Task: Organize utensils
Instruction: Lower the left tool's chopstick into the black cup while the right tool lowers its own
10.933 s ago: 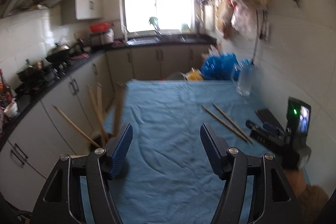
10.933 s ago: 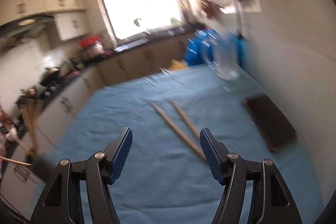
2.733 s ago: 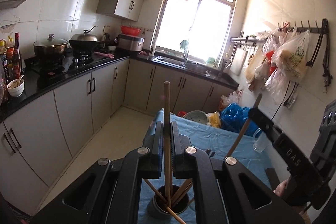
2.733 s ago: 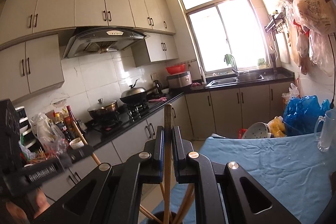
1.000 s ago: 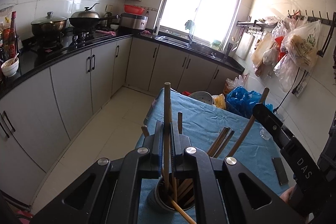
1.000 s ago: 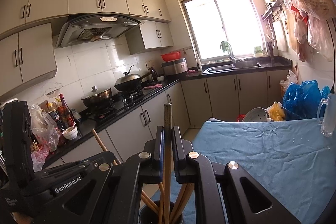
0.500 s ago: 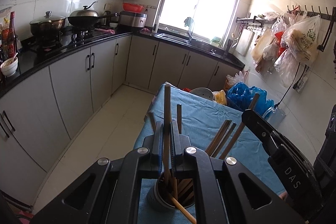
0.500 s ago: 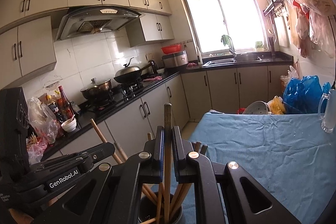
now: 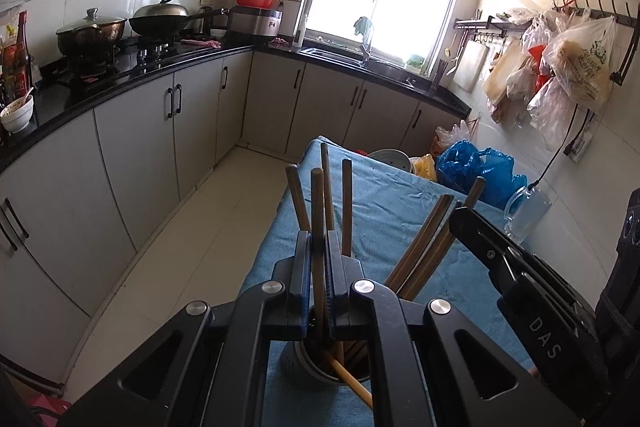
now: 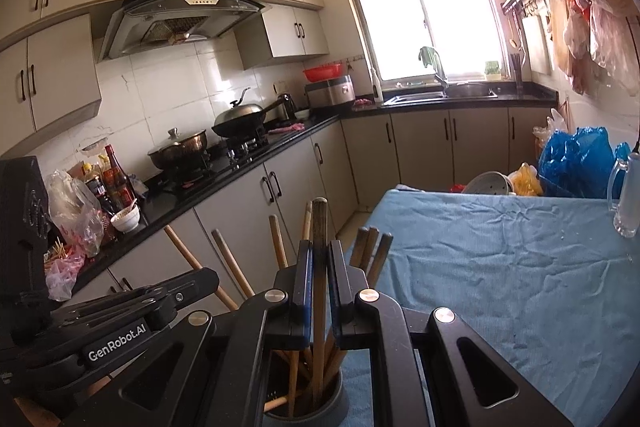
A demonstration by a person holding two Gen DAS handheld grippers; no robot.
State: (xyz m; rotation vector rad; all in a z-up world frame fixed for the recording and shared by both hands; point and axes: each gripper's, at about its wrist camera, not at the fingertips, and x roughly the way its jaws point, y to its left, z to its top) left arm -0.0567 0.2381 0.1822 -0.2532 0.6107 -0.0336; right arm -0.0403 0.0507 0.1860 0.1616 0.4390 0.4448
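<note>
Upright, each chopstick pinched between jaws: left gripper (image 9: 319, 259) one (image 9: 318, 211); right gripper (image 10: 320, 263) one (image 10: 319, 227); tips inside holder (image 10: 336, 407)

- A holder (image 9: 320, 367) stands on the near end of a table (image 9: 384, 203), with chopsticks (image 9: 346, 199) upright in it;
- a mug (image 9: 524, 215) sits at the table's right edge, further back;
- counter (image 10: 240, 171) along the left; sink (image 10: 440, 93) beneath the window (image 10: 424, 15) behind.

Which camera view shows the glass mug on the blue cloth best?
The left wrist view: the whole glass mug shows there, handle and base. In the right wrist view the glass mug is cut off by the picture's edge.
</note>
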